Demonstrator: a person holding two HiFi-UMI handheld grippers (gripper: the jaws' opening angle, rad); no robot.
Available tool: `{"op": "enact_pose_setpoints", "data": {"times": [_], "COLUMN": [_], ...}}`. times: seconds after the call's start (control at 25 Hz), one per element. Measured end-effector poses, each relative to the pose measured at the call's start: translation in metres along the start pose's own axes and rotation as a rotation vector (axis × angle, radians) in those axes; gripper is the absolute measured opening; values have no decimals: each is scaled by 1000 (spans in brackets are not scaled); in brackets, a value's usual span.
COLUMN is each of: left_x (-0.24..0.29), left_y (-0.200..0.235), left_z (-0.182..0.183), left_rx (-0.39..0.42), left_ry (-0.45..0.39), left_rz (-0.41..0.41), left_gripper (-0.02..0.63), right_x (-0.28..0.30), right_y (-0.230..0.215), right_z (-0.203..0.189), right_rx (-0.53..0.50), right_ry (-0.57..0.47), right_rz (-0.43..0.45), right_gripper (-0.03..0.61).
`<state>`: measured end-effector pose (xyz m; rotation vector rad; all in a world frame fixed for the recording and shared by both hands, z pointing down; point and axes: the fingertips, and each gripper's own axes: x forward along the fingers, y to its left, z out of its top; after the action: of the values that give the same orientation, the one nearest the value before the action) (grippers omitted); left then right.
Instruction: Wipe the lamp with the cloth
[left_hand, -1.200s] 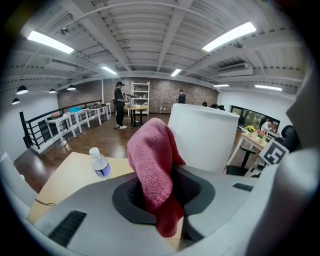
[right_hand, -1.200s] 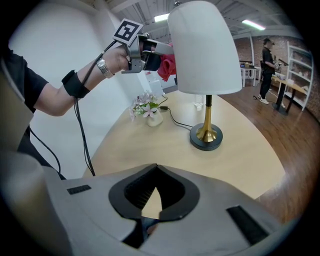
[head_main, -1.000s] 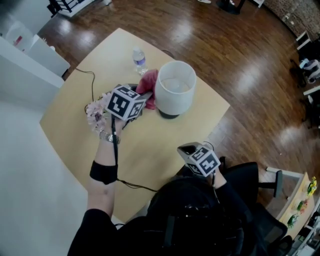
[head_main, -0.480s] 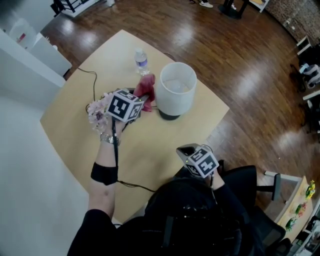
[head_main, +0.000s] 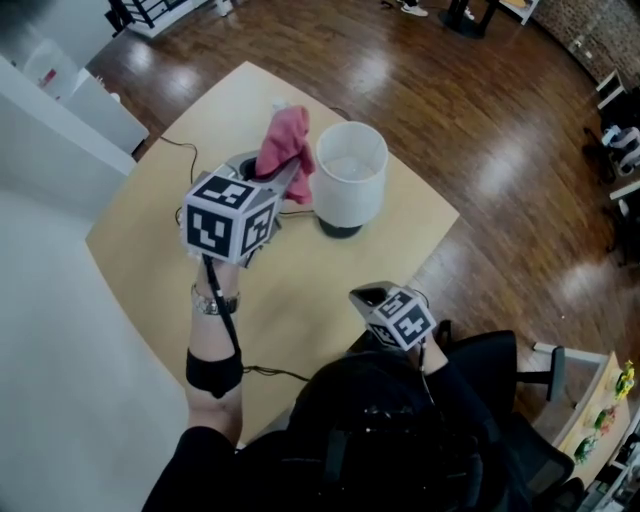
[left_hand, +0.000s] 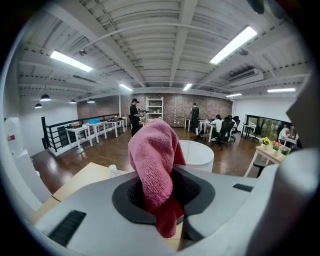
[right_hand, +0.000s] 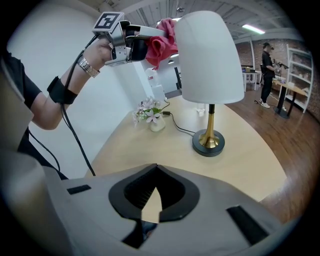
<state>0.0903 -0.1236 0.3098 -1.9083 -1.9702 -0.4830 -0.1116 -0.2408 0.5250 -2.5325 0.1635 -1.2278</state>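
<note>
Head view: my left gripper (head_main: 283, 186) holds the cloth (head_main: 285, 140) at upper centre, just left of the lamp (head_main: 350, 180) on the table (head_main: 300, 290). My right gripper (head_main: 372, 297) is at lower centre.

Left gripper view: my jaws are clamped on the cloth, a pink, fuzzy, bunched fold.

Right gripper view: my jaws are together, empty. The cloth is at the shade's upper left edge. The lamp has a white shade, gold stem and dark round base.
</note>
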Motion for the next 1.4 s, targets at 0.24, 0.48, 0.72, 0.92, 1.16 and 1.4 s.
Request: {"op": "enact_pose_setpoints", "data": {"times": [0.24, 0.48, 0.72, 0.92, 1.16, 1.4], "left_x": [22, 35, 46, 57, 66, 30], "left_y": [-10, -15, -16, -19, -18, -19], "left_z": [-29, -55, -94, -134, -183, -149], "left_rx": [-72, -112, -149, -192, -246, -284], "left_ry": [47, 84, 162, 237, 325, 215], "left_rz": [-29, -30, -17, -13, 5, 93], "left_gripper": [84, 84, 84, 84, 84, 84], "right_x": [-5, -6, -7, -6, -6, -9], "right_y": [-3, -6, -6, -6, -7, -11], "right_z": [-1, -7, -12, -14, -11, -10], "right_rx": [-3, -6, 2, 1, -14, -13], "right_ry": [-8, -9, -2, 3, -4, -8], "right_rz": [6, 20, 25, 29, 31, 31], "right_gripper": [5, 5, 5, 5, 5, 5]}}
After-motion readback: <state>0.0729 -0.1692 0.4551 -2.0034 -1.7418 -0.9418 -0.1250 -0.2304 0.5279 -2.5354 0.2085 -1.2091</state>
